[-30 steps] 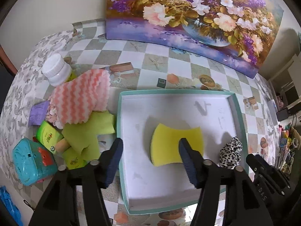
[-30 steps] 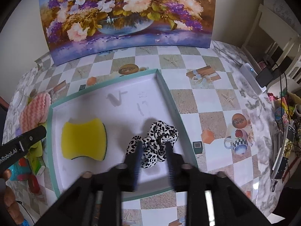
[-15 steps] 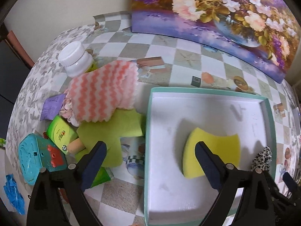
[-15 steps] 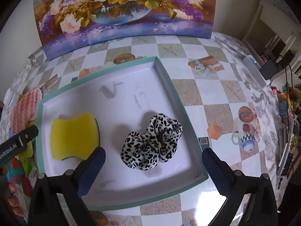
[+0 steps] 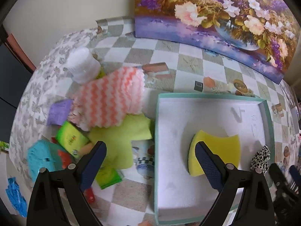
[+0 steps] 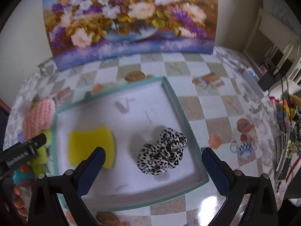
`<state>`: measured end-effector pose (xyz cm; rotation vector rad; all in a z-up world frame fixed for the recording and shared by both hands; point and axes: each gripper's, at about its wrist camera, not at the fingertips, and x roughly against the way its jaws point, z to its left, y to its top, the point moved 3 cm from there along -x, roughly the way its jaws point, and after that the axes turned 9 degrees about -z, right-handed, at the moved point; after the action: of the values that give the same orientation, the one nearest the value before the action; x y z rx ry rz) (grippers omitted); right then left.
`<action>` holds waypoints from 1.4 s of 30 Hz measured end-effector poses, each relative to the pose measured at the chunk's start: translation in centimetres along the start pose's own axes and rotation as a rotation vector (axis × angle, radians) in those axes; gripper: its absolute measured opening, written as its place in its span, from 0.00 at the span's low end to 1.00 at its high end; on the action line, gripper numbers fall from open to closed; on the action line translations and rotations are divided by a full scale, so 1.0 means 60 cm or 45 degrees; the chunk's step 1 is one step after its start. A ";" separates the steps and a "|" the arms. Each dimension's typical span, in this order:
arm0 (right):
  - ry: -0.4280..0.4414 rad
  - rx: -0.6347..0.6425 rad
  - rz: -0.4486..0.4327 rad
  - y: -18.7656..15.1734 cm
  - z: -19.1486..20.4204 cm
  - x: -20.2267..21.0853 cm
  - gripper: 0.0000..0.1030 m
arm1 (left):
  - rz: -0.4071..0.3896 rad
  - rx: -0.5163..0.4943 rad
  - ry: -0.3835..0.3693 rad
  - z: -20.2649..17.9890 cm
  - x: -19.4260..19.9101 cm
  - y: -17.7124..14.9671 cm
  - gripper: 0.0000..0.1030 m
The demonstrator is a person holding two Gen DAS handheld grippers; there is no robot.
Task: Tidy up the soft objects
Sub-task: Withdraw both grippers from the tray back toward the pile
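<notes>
Already the teal-rimmed white tray holds the yellow contoured sponge and the leopard-print fabric scrunchie, lying apart on its floor. Both claws stand wide and empty: the right claw hangs over the scrunchie, the left claw straddles the tray's left wall. Outside that wall, up and left of the left claw, lie the lime-green cloth and, overlapping it, the pink-and-white zigzag knitted cloth. The left claw is plainly nearer; the green cloth sits just beside its left finger.
</notes>
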<state>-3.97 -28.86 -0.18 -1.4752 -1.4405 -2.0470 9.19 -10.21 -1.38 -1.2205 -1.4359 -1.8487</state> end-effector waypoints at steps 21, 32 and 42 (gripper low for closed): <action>0.149 0.206 0.085 -0.035 0.169 0.056 1.00 | -0.152 -0.017 0.091 0.134 0.117 0.013 0.92; 0.245 0.322 0.128 -0.064 0.272 0.041 1.00 | -0.068 0.168 0.157 0.265 0.080 -0.003 0.92; 0.338 0.377 0.244 -0.103 0.352 -0.003 1.00 | 0.056 0.246 0.133 0.311 0.025 -0.017 0.92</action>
<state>4.50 -8.83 -3.72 -1.1285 -1.3655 -1.7492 14.12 7.78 0.24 -1.0379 -1.4795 -1.6759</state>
